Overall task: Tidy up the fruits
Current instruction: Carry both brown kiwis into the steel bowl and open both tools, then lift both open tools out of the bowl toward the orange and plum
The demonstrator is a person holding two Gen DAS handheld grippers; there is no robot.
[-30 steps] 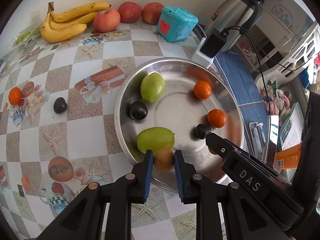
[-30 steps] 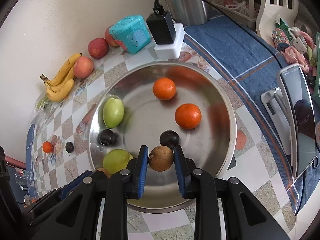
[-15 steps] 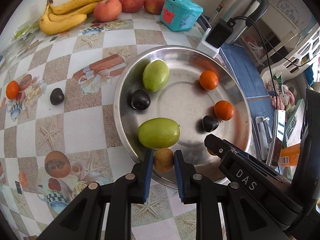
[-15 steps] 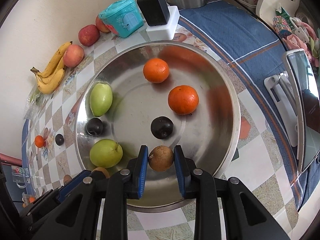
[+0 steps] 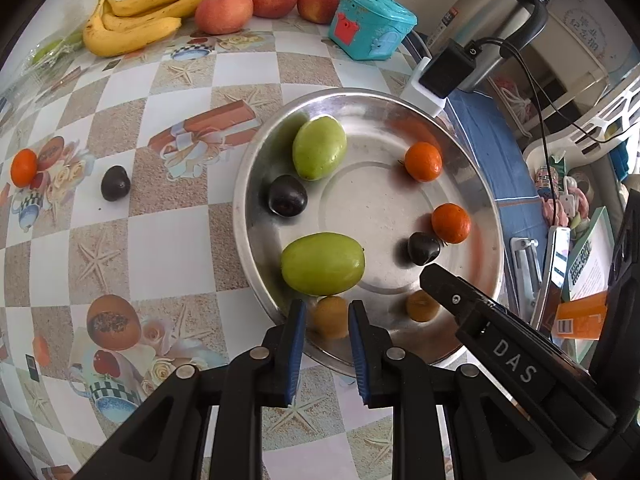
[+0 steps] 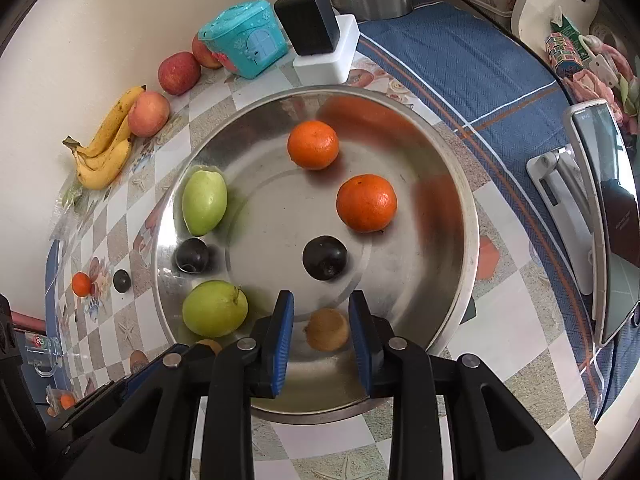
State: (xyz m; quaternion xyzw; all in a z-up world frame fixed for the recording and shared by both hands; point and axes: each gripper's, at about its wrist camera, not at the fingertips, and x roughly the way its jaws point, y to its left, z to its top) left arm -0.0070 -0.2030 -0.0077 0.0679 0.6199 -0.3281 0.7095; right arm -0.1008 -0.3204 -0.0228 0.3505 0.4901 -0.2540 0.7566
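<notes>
A steel plate [image 5: 248, 184] holds two green fruits [image 5: 323, 264], two oranges [image 5: 451, 224] and two dark plums [image 5: 287, 201]. My left gripper [image 5: 326, 318] hangs over the plate's near rim, shut on a small brown fruit [image 5: 330, 316]. My right gripper [image 6: 321, 308] is just inside the near rim [image 6: 468, 208]. Its jaws stand slightly apart around a second brown fruit [image 6: 327, 330]. That fruit lies on the plate, with a gap showing beside the left pad. One orange [image 5: 23, 167] and one plum [image 5: 115, 183] sit on the tablecloth to the left.
Bananas [image 5: 140, 20], three apples [image 5: 224, 12] and a teal box [image 5: 372, 24] line the back wall. A kettle [image 5: 492, 8] and a plugged-in power adapter [image 5: 444, 68] stand right behind the plate. A phone on a stand [image 6: 612, 220] is on the blue cloth at the right.
In the right wrist view the brown fruit has sunk from between the pads onto the plate, and the jaws have parted slightly. The left gripper still grips its fruit.
</notes>
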